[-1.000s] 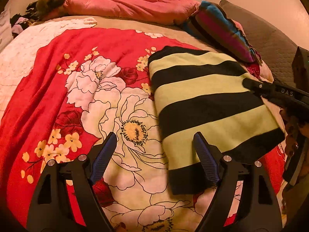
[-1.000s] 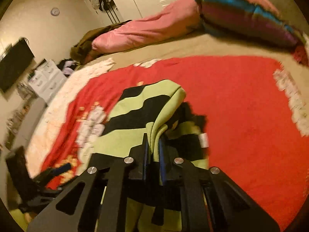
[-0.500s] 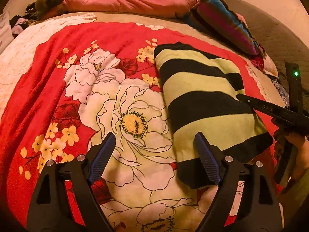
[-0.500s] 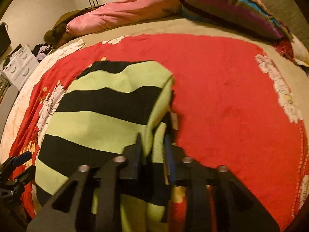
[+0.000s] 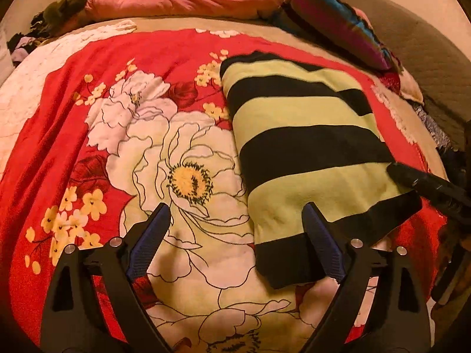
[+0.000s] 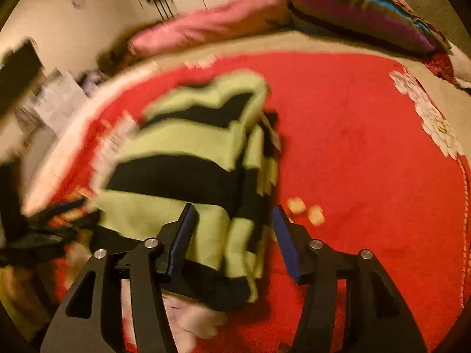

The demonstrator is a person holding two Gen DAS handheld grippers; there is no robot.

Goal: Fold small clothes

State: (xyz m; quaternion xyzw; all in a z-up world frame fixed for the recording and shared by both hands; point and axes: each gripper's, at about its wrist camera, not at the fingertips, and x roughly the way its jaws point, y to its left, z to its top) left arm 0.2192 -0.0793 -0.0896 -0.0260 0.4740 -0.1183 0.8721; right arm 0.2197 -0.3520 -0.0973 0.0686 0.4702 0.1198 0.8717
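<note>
A folded garment with yellow-green and black stripes (image 5: 306,158) lies flat on the red floral bedspread (image 5: 73,111), right of a large white flower print. My left gripper (image 5: 238,229) is open and empty just above the bedspread, with its right finger over the garment's near left corner. My right gripper (image 6: 232,223) is open, its jaws on either side of the garment's folded near edge (image 6: 206,176); the right wrist view is blurred. A finger of the right gripper also shows in the left wrist view (image 5: 426,182) at the garment's right edge.
A pink pillow (image 5: 188,0) and a striped multicolour pillow (image 5: 341,26) lie at the head of the bed. A brown quilted headboard (image 5: 426,58) stands at the right. Dark clothes (image 5: 50,20) are piled at the far left corner.
My right gripper was shut on the garment's folded edge and has opened, letting it go. The garment has settled flat. My left gripper has stayed open and shifted slightly.
</note>
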